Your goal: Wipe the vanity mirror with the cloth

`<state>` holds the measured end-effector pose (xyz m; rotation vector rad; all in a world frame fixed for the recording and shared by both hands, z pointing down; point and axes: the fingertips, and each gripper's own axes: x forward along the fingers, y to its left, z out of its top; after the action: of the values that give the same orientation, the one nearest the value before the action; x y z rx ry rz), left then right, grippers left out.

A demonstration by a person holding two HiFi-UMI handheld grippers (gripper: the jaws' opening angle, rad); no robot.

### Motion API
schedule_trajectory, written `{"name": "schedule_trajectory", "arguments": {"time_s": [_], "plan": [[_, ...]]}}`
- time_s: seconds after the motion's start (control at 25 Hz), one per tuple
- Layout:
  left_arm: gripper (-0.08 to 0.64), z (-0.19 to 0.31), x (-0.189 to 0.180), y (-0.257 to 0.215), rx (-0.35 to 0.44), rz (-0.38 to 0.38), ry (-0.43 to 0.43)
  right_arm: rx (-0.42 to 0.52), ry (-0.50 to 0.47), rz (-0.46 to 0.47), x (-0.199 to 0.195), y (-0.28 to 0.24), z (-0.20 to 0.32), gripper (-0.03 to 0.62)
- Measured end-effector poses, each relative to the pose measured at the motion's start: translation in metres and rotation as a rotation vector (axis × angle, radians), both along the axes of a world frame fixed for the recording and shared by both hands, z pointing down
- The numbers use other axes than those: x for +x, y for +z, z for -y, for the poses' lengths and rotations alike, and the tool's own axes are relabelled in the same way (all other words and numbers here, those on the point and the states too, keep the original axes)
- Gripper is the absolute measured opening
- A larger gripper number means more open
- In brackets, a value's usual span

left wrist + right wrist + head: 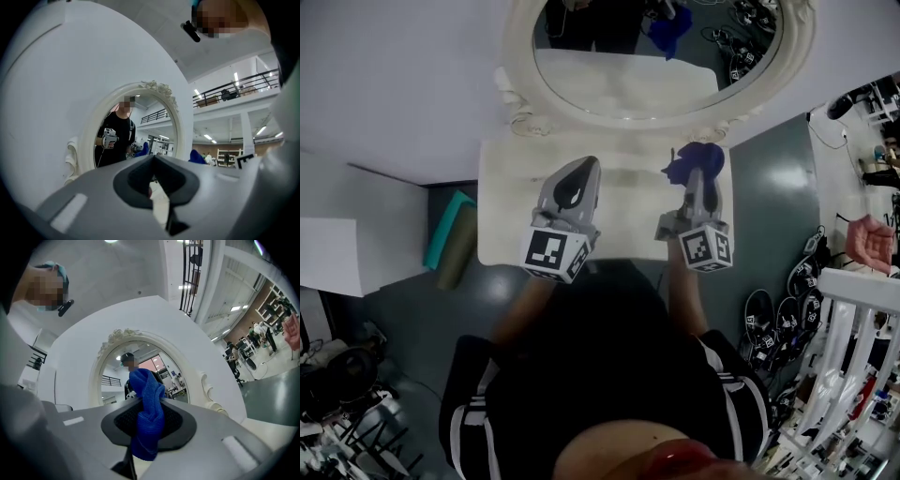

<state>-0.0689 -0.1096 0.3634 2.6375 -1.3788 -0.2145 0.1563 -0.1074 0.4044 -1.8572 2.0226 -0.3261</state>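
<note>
The oval vanity mirror point(656, 66) in its ornate cream frame stands against the white wall, at the back of a cream vanity top point(502, 220). My right gripper point(700, 183) is shut on a bunched blue cloth point(695, 161), held over the right part of the top just short of the frame's lower edge. In the right gripper view the cloth point(146, 413) sticks up between the jaws in front of the mirror point(115, 380). My left gripper point(574, 185) hovers over the middle of the top, jaws together and empty. The left gripper view shows the mirror point(154, 131) ahead of that gripper point(153, 161).
A teal rolled mat point(448, 234) and a white panel point(333, 253) lie left of the vanity. Several shoes point(773, 319) sit on the grey floor to the right, beside a white railing point(853, 347). Another person's hand point(870, 242) shows at the right edge.
</note>
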Motion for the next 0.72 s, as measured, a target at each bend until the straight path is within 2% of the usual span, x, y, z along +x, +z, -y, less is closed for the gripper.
{"name": "schedule_trajectory", "arguments": {"time_s": [0.72], "plan": [[0.011, 0.050, 0.033, 0.002, -0.009, -0.005, -0.052, 0.032, 0.070, 0.099, 0.080, 0.002, 0.100, 0.069]]}}
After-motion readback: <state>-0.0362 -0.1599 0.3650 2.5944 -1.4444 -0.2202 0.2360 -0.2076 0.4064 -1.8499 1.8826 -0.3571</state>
